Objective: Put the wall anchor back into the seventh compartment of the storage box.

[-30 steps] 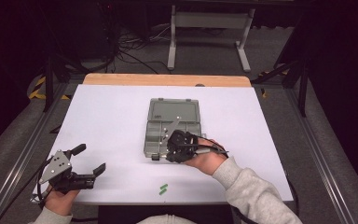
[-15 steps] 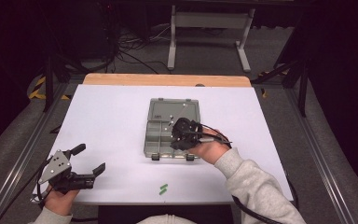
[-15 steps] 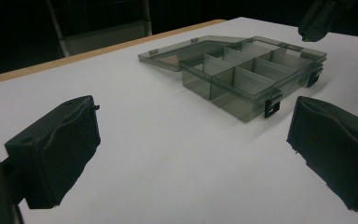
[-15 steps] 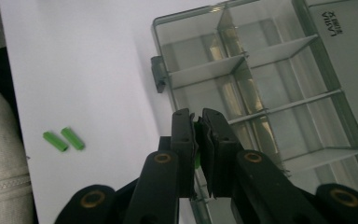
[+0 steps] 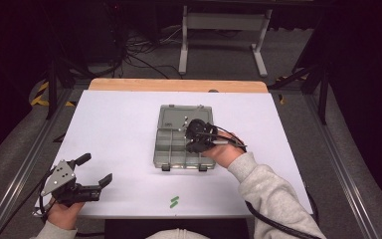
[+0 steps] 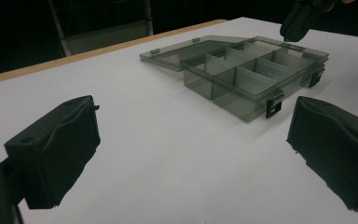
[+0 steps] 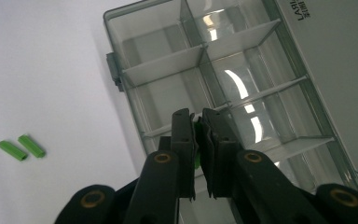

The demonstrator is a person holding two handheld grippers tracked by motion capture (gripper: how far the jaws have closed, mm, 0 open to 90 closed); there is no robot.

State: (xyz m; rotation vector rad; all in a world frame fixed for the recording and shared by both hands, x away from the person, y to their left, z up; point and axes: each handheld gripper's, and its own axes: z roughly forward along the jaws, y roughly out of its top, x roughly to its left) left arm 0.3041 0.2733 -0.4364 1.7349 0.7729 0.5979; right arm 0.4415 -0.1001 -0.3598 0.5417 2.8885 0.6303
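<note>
A smoky-grey compartment box (image 5: 175,117) lies open mid-table, its lid flat on the far side; it also shows in the left gripper view (image 6: 242,79) and from close above in the right gripper view (image 7: 168,65). My right gripper (image 5: 193,137) hovers over the right-hand compartments. Its jaws (image 7: 199,126) are shut on a small green piece (image 7: 196,124), mostly hidden between the pads. My left gripper (image 5: 95,170) rests near the table's front left corner, open (image 6: 191,154), with nothing between its pads. Two more green pieces (image 5: 174,201) lie by the front edge, also seen as green pieces (image 7: 21,147).
The white table top (image 5: 119,124) spreads wide around the box, with a wooden strip along its far edge. The right gripper's cable trails off the front right. A metal stand and cables sit on the dark floor beyond the table.
My right gripper has moved away from the front edge, farther in over the box, still shut on the green piece. The left gripper has stayed put.
</note>
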